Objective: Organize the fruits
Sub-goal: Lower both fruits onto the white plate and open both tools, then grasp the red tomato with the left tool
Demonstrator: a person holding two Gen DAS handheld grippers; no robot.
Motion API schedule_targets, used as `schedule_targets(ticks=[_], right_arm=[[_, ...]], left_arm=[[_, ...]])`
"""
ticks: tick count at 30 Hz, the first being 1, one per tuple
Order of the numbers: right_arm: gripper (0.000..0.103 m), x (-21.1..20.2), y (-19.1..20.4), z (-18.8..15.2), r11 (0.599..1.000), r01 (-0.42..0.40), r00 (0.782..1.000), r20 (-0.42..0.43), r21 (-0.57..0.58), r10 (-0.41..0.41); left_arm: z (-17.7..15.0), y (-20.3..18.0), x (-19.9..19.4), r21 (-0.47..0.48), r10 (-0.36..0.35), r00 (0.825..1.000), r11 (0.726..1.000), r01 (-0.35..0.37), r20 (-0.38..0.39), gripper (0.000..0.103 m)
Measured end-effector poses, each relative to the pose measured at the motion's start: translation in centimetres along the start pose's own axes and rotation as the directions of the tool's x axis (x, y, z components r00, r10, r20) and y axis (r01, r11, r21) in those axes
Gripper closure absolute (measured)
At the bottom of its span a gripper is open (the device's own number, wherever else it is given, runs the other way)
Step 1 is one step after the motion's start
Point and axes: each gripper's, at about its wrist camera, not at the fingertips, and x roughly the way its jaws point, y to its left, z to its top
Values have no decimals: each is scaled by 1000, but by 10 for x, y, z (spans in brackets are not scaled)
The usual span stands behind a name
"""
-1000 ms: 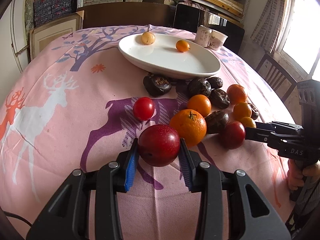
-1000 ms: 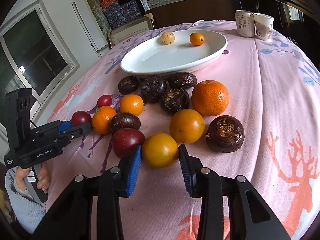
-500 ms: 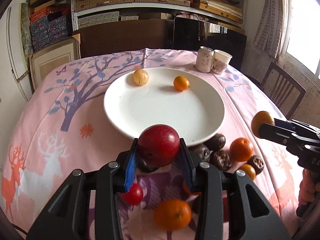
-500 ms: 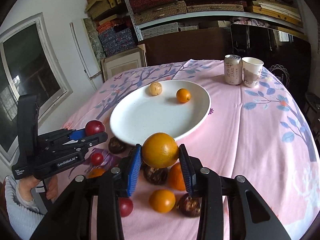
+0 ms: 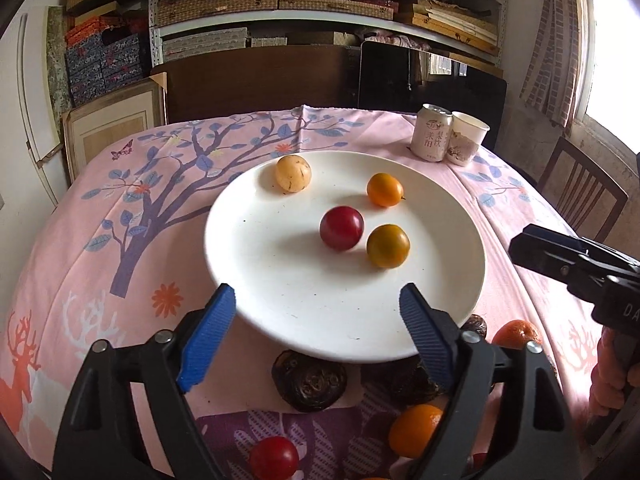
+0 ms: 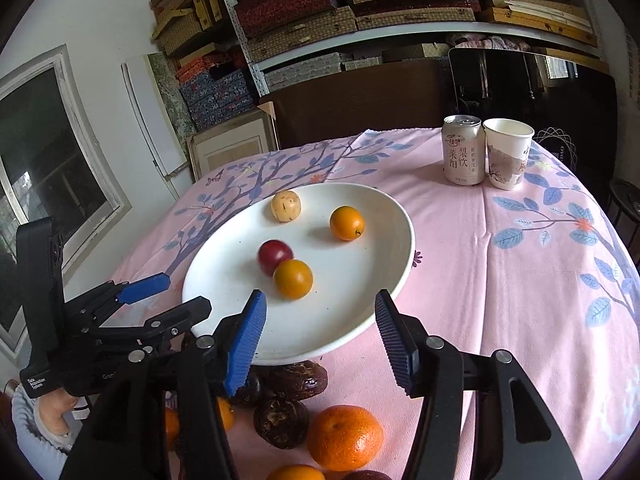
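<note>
A white plate point(image 5: 280, 280) point(image 6: 372, 280) sits mid-table and holds a red plum point(image 5: 341, 227) point(image 6: 273, 256), a yellow-orange fruit point(image 5: 387, 245) point(image 6: 293, 279) touching it, a small orange point(image 5: 385, 189) point(image 6: 346, 223) and a pale yellow fruit point(image 5: 293, 173) point(image 6: 285, 206). My left gripper point(image 5: 318, 328) is open and empty over the plate's near rim. My right gripper point(image 6: 318, 336) is open and empty over the near rim too. Each gripper shows in the other's view, the right point(image 5: 560, 260) and the left point(image 6: 152, 300).
Loose fruit lies on the pink cloth in front of the plate: dark wrinkled fruits point(image 5: 309, 380) point(image 6: 282, 422), oranges point(image 5: 414, 430) point(image 6: 345, 436) and a small red fruit point(image 5: 274, 458). A drink can point(image 6: 462, 149) and paper cup point(image 6: 506, 153) stand at the far right. A chair point(image 5: 580, 200) stands beside the table.
Both grippers have opened and let go: the red plum and the yellow-orange fruit now lie on the plate. Before that both lifted their fruit from the cloth toward the plate.
</note>
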Motion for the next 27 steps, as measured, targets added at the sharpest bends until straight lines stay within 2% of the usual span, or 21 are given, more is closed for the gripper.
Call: schedule_targets(ticks=[2,7,12,17,22,27], right_arm=[[38,-6,-4,-5,1000,4,1000,12,13,-4],[35,-17,-11,-13,999,34,999,40,32,-35],[26,-35,-22,-25,995,64,994,81,72,-70],[20,-48,-30,-43,991,62,994,77,116,-71],[17,-54,-29,-52,991,81,992,85,109,-90],[17,-53,-31,-51,990,86,992,78,113,-95]], left_arm=[[-3,7,-9,-17,41,999,999,-40,35,9],[-14,28,-29,-77,101,993,992,-96,66,5],[-43,50,-42,-126,161,987,980,-156,28,5],[-64,58,-50,-158,150,989,976,-148,-3,5],[-79,43,-49,-95,146,989,984,-149,-35,5],[-80,38,-41,-59,137,988,988,-141,-64,5]])
